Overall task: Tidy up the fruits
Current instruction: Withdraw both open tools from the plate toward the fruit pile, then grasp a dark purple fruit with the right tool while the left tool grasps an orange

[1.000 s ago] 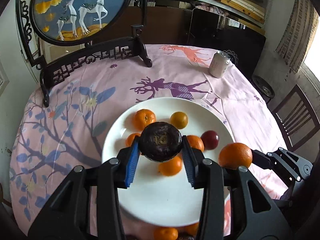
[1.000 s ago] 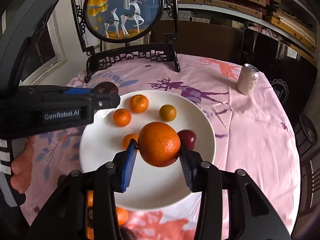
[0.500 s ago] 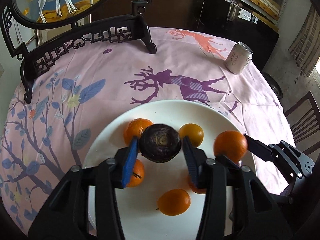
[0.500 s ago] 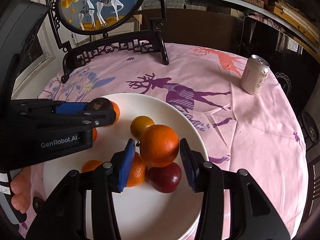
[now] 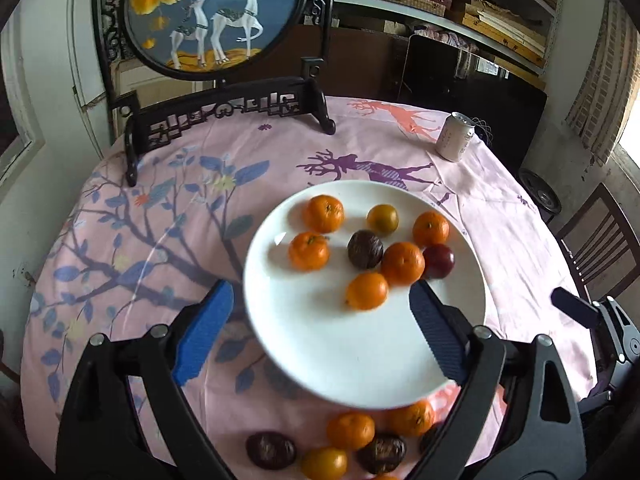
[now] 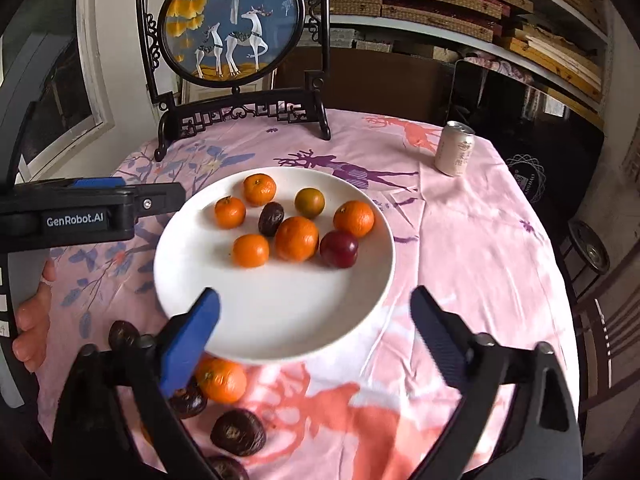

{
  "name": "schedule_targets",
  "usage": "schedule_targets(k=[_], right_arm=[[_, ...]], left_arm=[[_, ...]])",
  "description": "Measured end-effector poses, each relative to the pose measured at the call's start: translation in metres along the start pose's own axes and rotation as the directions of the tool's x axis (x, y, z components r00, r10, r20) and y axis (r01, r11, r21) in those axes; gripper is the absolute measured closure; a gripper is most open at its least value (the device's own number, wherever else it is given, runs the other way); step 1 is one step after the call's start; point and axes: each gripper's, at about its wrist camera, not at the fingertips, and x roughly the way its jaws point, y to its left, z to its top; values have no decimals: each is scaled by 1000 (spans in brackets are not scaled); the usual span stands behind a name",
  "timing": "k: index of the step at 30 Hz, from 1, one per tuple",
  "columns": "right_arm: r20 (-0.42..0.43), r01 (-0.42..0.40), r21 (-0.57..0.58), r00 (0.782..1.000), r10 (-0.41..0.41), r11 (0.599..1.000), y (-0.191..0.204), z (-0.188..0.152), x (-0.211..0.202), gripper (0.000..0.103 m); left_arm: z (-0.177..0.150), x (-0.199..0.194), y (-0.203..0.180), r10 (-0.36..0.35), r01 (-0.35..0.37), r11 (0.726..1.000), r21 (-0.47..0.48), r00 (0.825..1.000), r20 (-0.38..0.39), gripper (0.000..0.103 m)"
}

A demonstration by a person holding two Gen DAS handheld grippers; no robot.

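Note:
A white plate (image 5: 360, 360) on the pink tablecloth carries several small oranges, a dark wrinkled fruit (image 5: 365, 249), a big orange (image 5: 402, 263) and a red plum (image 5: 439, 261). My left gripper (image 5: 320, 296) hovers over the plate's near half, its jaws opening with nothing between the blue pads. In the right wrist view the right gripper (image 6: 316, 300) also hangs above the plate (image 6: 280, 320), jaws opening and holding nothing. The big orange (image 6: 296, 238) and the dark fruit (image 6: 271, 218) lie free on the plate. Several loose fruits (image 6: 221, 380) lie on the cloth near the front edge.
A drink can (image 6: 455, 148) stands at the back right of the round table. A framed deer picture on a black stand (image 5: 216, 16) fills the back. A person's hand (image 6: 32, 320) holds the left gripper's handle. A wooden chair (image 5: 600, 248) stands to the right.
Both grippers opened wide, letting the dark fruit and the big orange go onto the plate. Both then drew back toward the plate's near edge.

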Motion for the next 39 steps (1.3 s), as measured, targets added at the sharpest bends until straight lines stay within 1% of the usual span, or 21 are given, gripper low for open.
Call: schedule_targets(k=[2,4,7,10,13,17,22,24,26,30,33,34,36,37,38,39], right_arm=[[18,43,-2,999,-43,999,10,-18,-15,1],[17,65,6,998,-65,998,17,-33,-27,1],[7,51,41,999,-52,998,17,-45,-38,1],[3,41,53,999,-41,998,18,-48,-45,1],[14,42,41,999,-42,998,23,-47,-50,1],[22,35,22,999,-36,999,32,-49,-55,1],[-3,23,-1,1000,-23,1000,37,-58,-55,1],[-31,11,-19,999,-12,1000,40,-69,-53,1],[-80,-10,-27,997,8,1000,44,-84,-46,1],[-176,-43,-32,984,37,999,52,-109,-25,1],[-205,-72,-12,976,68,997,52,-115,-14,3],[-207,-79,-10,975,76,997,53,-116,-11,7],[-237,-92,-15,968,86,996,54,-119,-2,46],[-249,-98,-15,964,91,995,54,-121,2,47],[-233,-99,-25,968,91,995,55,-121,0,60],[-235,-105,-24,967,96,994,54,-121,-2,60]], left_arm=[[-25,-16,5,-14,14,1000,-18,1000,14,9],[-51,-29,10,-3,3,1000,-23,1000,24,9],[-81,-39,17,23,-22,999,-31,1000,17,9],[-101,-42,23,8,-8,999,-46,1000,-9,9],[-110,-41,26,7,-9,999,-50,999,-32,9],[-117,-43,30,6,-8,998,-61,999,-39,9],[-122,-45,31,13,-15,999,-51,999,-44,9],[-124,-47,31,19,-21,999,-45,999,-45,9],[-128,-48,32,26,-27,999,-38,999,-47,9],[-139,-49,34,29,-30,999,-26,998,-59,9],[-146,-51,36,30,-32,999,-25,997,-73,9],[-148,-51,36,32,-34,999,-24,997,-76,9],[-152,-52,36,32,-34,999,-18,996,-84,9],[-153,-52,35,29,-30,999,-15,996,-88,9],[-155,-52,32,23,-24,1000,-9,995,-95,9],[-157,-52,28,15,-15,1000,2,995,-103,9]])
